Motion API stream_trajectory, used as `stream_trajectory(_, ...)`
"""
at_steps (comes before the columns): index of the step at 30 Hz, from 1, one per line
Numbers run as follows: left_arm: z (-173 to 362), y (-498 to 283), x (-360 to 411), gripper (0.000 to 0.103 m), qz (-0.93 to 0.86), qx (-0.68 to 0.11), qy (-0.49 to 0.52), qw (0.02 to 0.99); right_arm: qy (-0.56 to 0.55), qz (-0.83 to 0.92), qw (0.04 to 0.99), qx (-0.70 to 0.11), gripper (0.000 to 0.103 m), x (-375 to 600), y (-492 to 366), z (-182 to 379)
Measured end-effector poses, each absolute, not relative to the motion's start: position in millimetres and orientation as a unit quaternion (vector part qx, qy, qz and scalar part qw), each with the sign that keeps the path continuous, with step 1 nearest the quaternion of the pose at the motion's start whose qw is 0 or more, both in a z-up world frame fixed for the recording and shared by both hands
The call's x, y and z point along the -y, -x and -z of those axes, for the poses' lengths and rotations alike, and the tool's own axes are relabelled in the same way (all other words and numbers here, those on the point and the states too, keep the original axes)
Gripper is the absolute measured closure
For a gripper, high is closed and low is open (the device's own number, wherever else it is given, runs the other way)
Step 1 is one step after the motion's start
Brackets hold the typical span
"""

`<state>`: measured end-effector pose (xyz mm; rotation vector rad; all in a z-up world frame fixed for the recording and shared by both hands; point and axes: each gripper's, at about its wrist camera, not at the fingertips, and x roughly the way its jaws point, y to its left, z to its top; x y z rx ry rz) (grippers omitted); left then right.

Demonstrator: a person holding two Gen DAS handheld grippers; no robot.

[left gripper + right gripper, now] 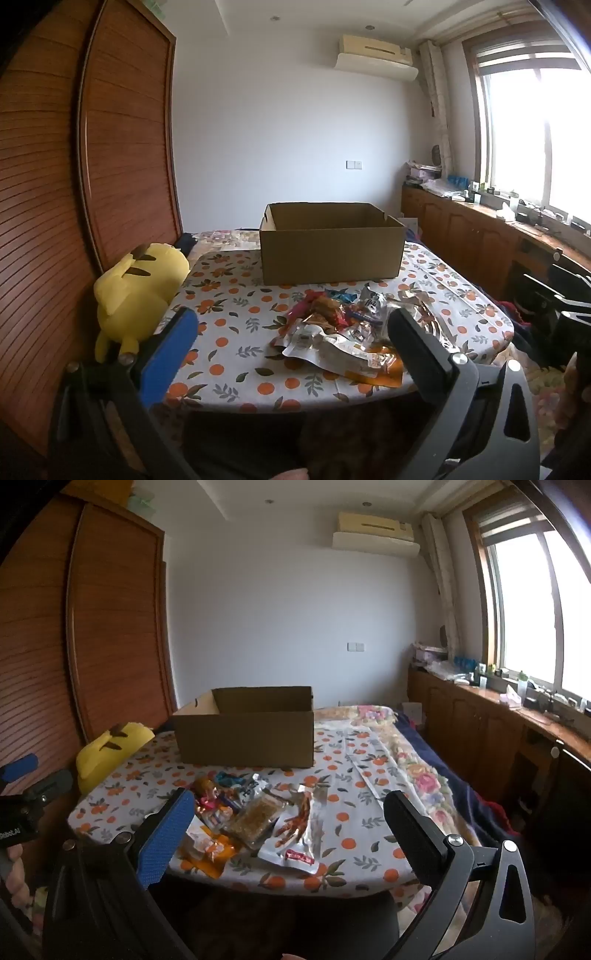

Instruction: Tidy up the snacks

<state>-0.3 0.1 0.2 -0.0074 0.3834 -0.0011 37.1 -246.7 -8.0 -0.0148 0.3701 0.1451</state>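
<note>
A pile of snack packets [343, 328] lies on the near part of a table covered with an orange-fruit cloth [236, 321]. An open, empty-looking cardboard box [328, 243] stands behind the pile. My left gripper [291, 321] is open and empty, held above the table's near edge just before the pile. In the right wrist view the snack pile [258, 812] and the box [247, 727] show again. My right gripper [288, 805] is open and empty, also above the near edge. The left gripper shows at the left edge of the right wrist view [29, 775].
A yellow plush toy [140, 288] lies at the table's left edge against a wooden wardrobe [110, 147]. A bed with a floral quilt [424, 775] lies right of the table. A low wooden cabinet [498, 731] with clutter runs under the window.
</note>
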Motion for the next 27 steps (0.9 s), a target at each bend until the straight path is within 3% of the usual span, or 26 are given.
stream_trajectory(27,-0.6,0.7,0.9,0.000,-0.004,-0.190,-0.007,0.982,0.010,-0.067,0.982,-0.178,0.000,246.3,-38.2,9.6)
